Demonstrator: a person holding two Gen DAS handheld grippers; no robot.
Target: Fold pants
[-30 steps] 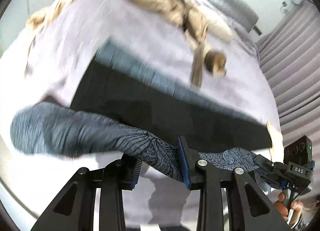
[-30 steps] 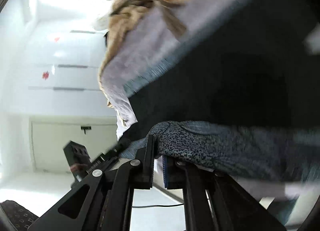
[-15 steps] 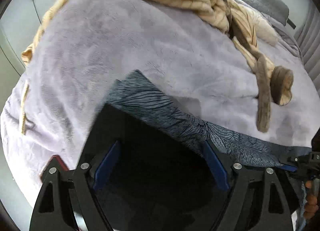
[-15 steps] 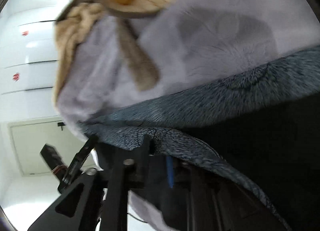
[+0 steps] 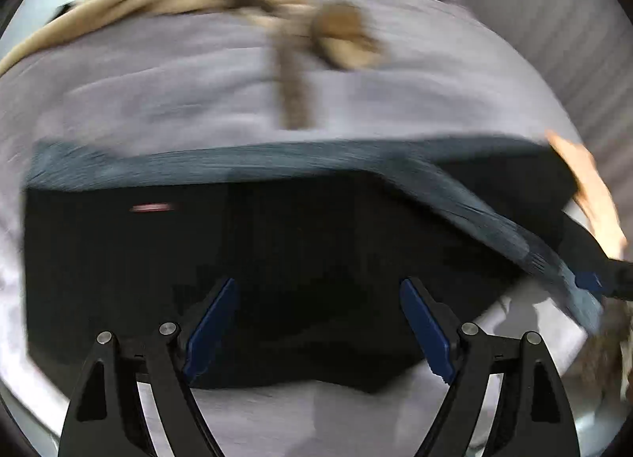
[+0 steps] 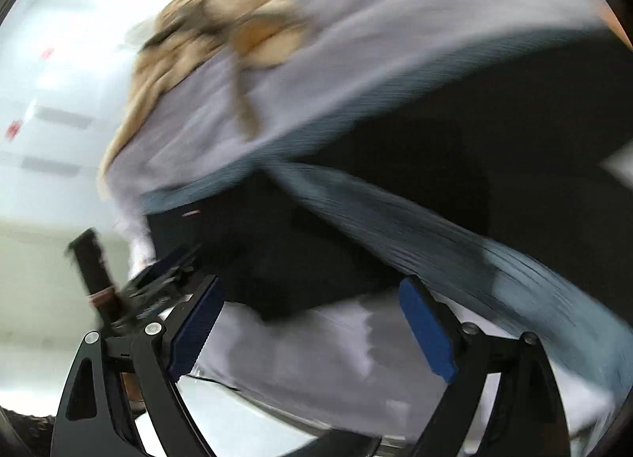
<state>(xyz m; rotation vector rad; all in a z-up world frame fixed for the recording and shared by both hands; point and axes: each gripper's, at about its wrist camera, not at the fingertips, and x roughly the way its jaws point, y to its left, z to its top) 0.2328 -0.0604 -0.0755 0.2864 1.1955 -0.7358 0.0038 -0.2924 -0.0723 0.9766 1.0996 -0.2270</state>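
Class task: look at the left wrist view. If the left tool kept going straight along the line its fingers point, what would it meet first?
Most likely the pants: their dark fabric fills the gap ahead of the open left tool, lying on the lilac bedcover. Blur leaves depth uncertain.

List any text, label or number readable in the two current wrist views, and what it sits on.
None can be read; both views are motion-blurred.
Small reddish tag on the black pants: smeared to a streak, unreadable.
Red marks on the white wall: blurred, unreadable.
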